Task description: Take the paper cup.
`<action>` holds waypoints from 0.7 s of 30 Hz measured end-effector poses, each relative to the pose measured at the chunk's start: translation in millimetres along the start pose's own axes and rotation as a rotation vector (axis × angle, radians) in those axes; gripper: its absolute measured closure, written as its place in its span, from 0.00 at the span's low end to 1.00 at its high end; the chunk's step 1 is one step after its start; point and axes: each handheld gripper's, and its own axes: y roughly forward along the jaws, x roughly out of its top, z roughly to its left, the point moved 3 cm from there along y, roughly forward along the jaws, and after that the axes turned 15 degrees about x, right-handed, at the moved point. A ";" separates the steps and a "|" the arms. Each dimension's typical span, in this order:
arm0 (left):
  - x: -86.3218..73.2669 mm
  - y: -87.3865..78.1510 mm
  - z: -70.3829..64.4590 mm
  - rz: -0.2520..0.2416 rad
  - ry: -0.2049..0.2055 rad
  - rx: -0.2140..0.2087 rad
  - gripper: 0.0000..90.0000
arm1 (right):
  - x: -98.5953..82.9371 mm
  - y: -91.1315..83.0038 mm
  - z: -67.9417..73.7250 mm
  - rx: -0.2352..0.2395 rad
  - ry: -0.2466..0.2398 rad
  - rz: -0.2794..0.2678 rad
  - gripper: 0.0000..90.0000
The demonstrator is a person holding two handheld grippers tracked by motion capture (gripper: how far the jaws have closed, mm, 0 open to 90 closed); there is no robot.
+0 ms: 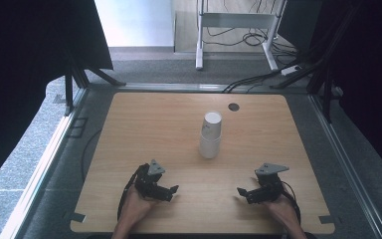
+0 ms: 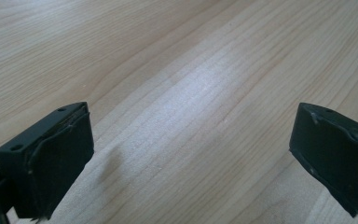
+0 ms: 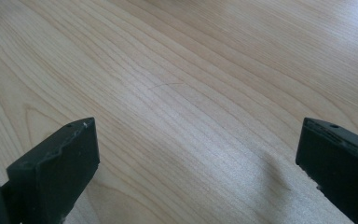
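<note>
A stack of white paper cups (image 1: 211, 135) stands upright near the middle of the wooden table (image 1: 144, 124). My left gripper (image 1: 173, 192) rests low at the front left, held in a hand, its jaws pointing right. My right gripper (image 1: 241, 193) rests at the front right, jaws pointing left toward the other one. In the left gripper view the jaws stand wide apart over bare wood (image 2: 191, 121) with nothing between them. The right gripper view has the same look: jaws wide apart over bare wood (image 3: 191, 116). Both grippers are well short of the cups.
A small dark round hole (image 1: 234, 106) sits in the tabletop at the back right. Beyond the table's far edge lie cables (image 1: 258, 79) on grey carpet and the legs of a white desk (image 1: 234, 30). Dark curtains flank both sides.
</note>
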 end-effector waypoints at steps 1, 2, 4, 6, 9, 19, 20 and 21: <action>0.1 0.2 -1.2 -0.002 0.006 0.001 0.00 | -0.3 0.1 -0.3 0.007 0.003 0.000 0.00; 0.2 0.3 -2.0 -0.005 0.010 0.000 0.00 | -0.6 0.0 -0.9 0.009 0.001 0.002 0.00; 0.4 0.6 -2.5 -0.009 0.006 -0.002 0.00 | -1.2 -0.3 -1.2 0.006 -0.004 0.006 0.00; 0.0 0.6 -1.9 -0.011 0.002 -0.015 0.00 | -0.8 -1.2 -1.1 0.002 -0.011 0.008 0.00; -0.8 0.5 -0.2 -0.011 -0.010 -0.020 0.00 | -0.4 -1.6 -0.8 0.000 -0.018 0.002 0.00; -0.4 0.4 -1.0 -0.010 -0.002 -0.006 0.00 | 0.3 -2.1 0.1 0.010 -0.023 -0.001 0.00; -0.4 0.6 -0.9 -0.010 -0.005 -0.008 0.00 | 0.2 -2.1 0.0 0.011 -0.023 0.000 0.00; -0.3 0.5 -0.9 -0.010 -0.006 -0.011 0.00 | 0.3 -2.1 -0.2 0.010 -0.023 -0.001 0.00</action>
